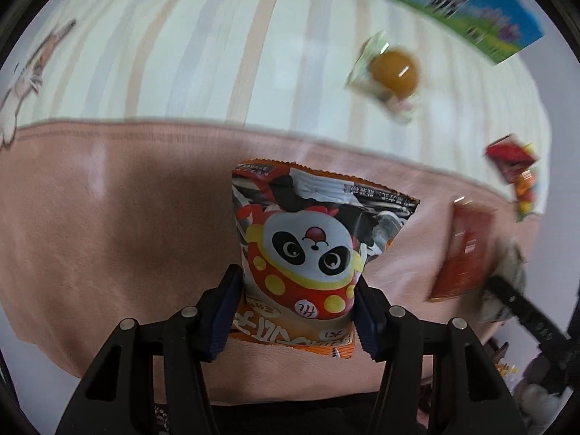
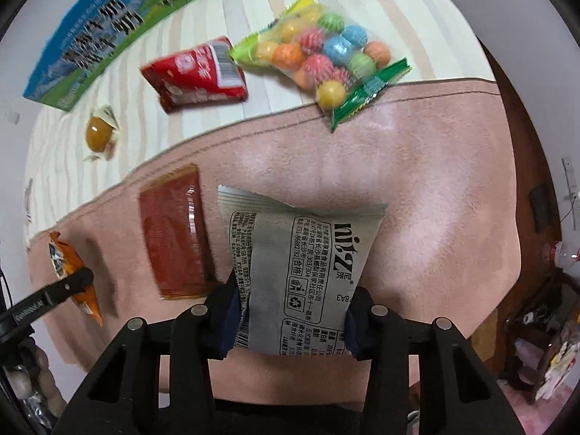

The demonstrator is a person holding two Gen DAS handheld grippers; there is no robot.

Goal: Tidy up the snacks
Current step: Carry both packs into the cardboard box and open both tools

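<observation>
Clamped between the blue pads of the left claw (image 1: 299,311) is the orange panda packet (image 1: 311,250), gripped at its lower end with its long axis running straight away from the claw, the serrated top seal pointing forward over the pink blanket (image 1: 108,217). Likewise the right claw (image 2: 290,317) is clenched on the grey packet (image 2: 301,264), printed back upward, long axis also ahead of the claw, crimped top edge farthest out. Both hands seem to be mid-carry — each snack lifted and not yet set down. Just left of the right claw lies the flat red packet (image 2: 174,239); farther ahead sit the candy-ball bag (image 2: 322,50), a red pouch (image 2: 195,72) and a wrapped brown sweet (image 2: 98,132). Next, I judge, each packet needs a chosen spot — likely beside the flat red one — then lowering flat before letting go.
</observation>
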